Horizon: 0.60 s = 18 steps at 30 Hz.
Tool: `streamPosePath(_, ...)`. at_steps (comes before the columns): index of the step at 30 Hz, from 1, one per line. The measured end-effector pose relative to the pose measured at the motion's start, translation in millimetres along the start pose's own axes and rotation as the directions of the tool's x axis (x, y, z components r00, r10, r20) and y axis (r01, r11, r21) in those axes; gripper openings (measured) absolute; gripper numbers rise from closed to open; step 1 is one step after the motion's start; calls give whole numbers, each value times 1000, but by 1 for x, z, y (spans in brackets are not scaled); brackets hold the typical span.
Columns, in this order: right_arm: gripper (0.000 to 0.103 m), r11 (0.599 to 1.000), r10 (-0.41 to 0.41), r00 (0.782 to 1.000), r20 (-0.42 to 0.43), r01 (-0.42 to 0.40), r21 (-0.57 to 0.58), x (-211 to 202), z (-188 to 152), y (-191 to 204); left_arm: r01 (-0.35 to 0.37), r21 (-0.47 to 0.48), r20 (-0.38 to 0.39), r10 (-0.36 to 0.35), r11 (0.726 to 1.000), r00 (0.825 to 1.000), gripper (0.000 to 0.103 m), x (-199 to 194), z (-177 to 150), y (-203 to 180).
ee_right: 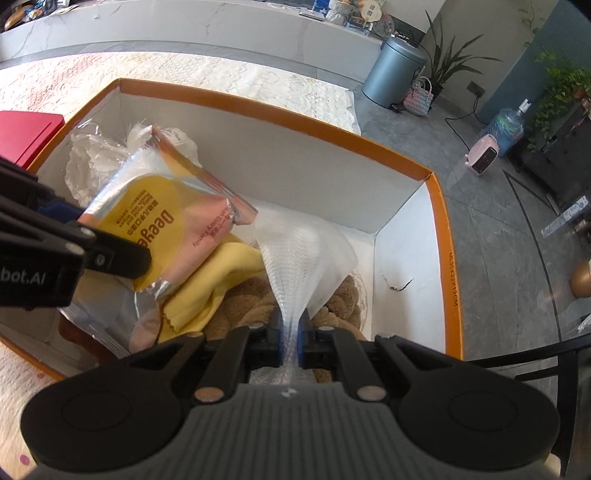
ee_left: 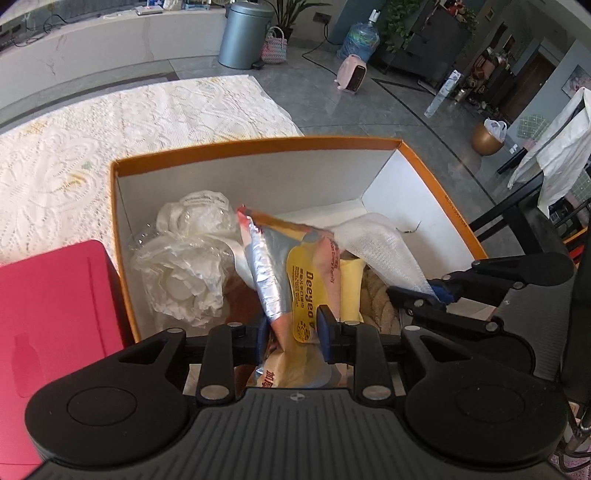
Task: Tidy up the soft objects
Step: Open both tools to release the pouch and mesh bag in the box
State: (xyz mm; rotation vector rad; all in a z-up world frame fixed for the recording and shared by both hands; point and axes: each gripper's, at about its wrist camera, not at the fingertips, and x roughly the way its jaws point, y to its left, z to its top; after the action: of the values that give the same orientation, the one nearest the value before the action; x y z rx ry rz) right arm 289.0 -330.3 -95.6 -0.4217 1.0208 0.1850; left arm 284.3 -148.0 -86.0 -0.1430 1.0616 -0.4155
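An orange-rimmed cardboard box (ee_left: 258, 149) (ee_right: 258, 107) holds soft things. A silver, pink and yellow wipes pack (ee_left: 295, 266) (ee_right: 159, 214) leans inside it, its lower end between the blue pads of my left gripper (ee_left: 293, 332); the jaws stand apart and look loose on it. My right gripper (ee_right: 290, 332) (ee_left: 436, 291) pinches a white mesh sheet (ee_right: 306, 251) (ee_left: 384, 247) that fans out over a brown plush towel (ee_right: 251, 299). A yellow cloth (ee_right: 210, 291) lies beside the pack. A clear bag of white items (ee_left: 181, 273) fills the box's left end.
A red box (ee_left: 55, 314) (ee_right: 26, 133) stands against the cardboard box's left side. A white lace cloth (ee_left: 110, 122) covers the table beyond. A black chair frame (ee_left: 517, 221) is at the right. A grey bin (ee_left: 243, 33) and a pink heater (ee_left: 351, 74) stand on the floor.
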Motion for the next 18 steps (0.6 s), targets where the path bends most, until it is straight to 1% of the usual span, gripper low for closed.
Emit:
streamPosePath(1,11,1000,0,1000,0,0,-5,-2,0,0,-1,-4,7,1,1000,1000,39,-2,1,0)
streamPosePath(2,14,1000,2,1000,0,-2,-12,-3,0,1,-2,-5,16,2,1000,1000,47,-5,2,0)
streamPosePath(4,33,1000,-7,1000,3,7,-25,-8,0,2,2,-4,43,-2,1000,999,54,-14,2,0)
streamPosePath(6,41,999,-13,1000,7,14,-38,-12,0,2,4,3,56,-5,1000,998,59,-22,2,-1)
streamPosePath(8,46,999,-8,1000,5,8,-41,-19,0,1,-2,13,70,1,1000,998,63,-29,1,-2)
streamPosePath(10,57,999,-14,1000,10,15,-50,-26,0,2,-11,23,88,9,1000,996,65,-36,-2,-3)
streamPosePath(14,62,998,-34,999,21,36,-59,-42,-2,5,-24,27,112,21,999,993,66,-50,-7,-3)
streamPosePath(15,69,998,-37,999,25,38,-55,-45,-2,5,-28,27,116,24,999,993,66,-53,-8,-3)
streamPosePath(16,72,998,-39,999,33,41,-49,-49,-2,6,-29,30,122,25,999,992,66,-56,-10,-2)
streamPosePath(18,72,999,-34,999,41,35,-37,-56,-3,7,-33,38,126,28,999,992,66,-63,-15,-1)
